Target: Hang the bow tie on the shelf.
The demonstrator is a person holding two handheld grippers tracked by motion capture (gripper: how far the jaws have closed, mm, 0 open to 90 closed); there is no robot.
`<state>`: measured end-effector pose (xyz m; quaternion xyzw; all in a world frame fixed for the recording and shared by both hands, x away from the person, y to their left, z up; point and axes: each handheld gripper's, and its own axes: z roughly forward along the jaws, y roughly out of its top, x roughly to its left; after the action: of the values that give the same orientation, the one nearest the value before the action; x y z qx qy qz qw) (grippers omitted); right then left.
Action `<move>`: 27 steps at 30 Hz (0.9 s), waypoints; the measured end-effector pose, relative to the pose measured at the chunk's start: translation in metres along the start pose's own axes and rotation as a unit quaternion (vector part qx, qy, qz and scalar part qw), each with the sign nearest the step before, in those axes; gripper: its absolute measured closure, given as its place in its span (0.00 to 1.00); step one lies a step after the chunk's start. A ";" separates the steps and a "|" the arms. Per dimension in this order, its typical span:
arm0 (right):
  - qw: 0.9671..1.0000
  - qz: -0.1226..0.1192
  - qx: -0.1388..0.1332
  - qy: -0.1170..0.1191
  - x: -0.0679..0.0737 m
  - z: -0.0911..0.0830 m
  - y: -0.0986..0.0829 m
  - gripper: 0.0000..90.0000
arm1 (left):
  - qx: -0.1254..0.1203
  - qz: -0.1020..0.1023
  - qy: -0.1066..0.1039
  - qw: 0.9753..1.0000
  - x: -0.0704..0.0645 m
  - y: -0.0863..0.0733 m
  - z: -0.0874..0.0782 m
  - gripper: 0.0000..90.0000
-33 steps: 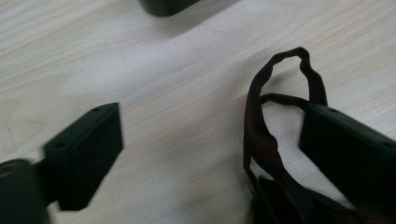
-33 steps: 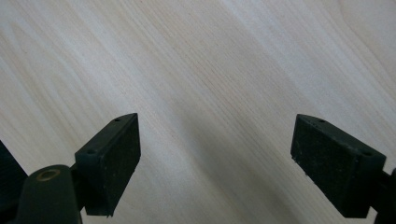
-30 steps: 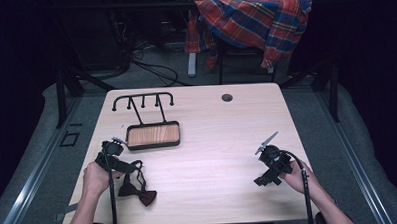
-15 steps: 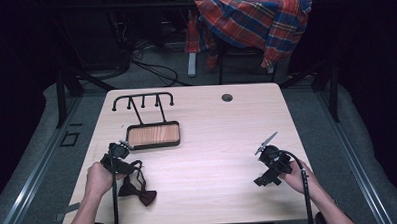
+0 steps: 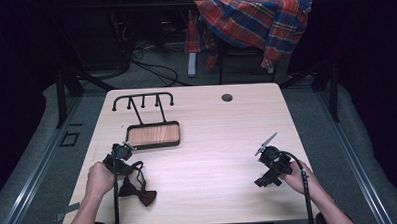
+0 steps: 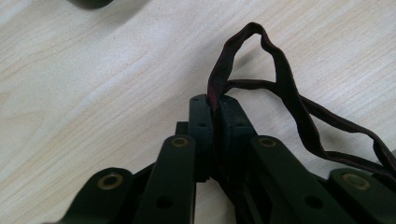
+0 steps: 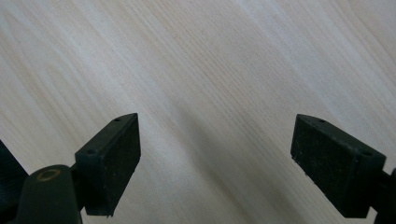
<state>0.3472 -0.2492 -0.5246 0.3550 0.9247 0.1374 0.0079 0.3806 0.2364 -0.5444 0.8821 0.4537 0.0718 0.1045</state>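
Note:
A dark red bow tie [image 5: 143, 195] lies near the table's front left edge. Its thin strap [image 6: 280, 84] loops up from the wood. My left gripper [image 6: 215, 105] is shut on that strap, pinching it between its pads. In the high view the left gripper [image 5: 121, 151] sits just behind the bow tie, held by a hand. My right gripper [image 5: 266, 154] rests at the front right. Its jaws stand wide open in the right gripper view [image 7: 215, 154], with bare wood between them.
A black hook rack [image 5: 142, 100] with a wooden base [image 5: 152, 135] stands at the back left of the table [image 5: 222, 141]. A cable hole [image 5: 227, 97] is near the far edge. A plaid shirt [image 5: 253, 20] hangs on a chair beyond the table.
My left gripper has shifted slightly to the right, with the strap still in it. The right gripper has stayed where it was.

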 end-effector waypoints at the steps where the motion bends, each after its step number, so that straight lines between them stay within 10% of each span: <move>1: 1.000 0.001 0.002 -0.001 0.000 0.000 0.000 0.18 | 0.003 0.004 0.001 1.000 -0.001 0.000 0.000 0.97; 27: 1.000 0.001 0.003 0.004 -0.002 0.002 0.000 0.18 | -0.077 0.014 0.041 0.996 -0.008 -0.012 -0.039 0.99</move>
<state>0.3489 -0.2502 -0.5263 0.3555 0.9247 0.1363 0.0034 0.3580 0.2411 -0.5100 0.8736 0.4388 0.1446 0.1526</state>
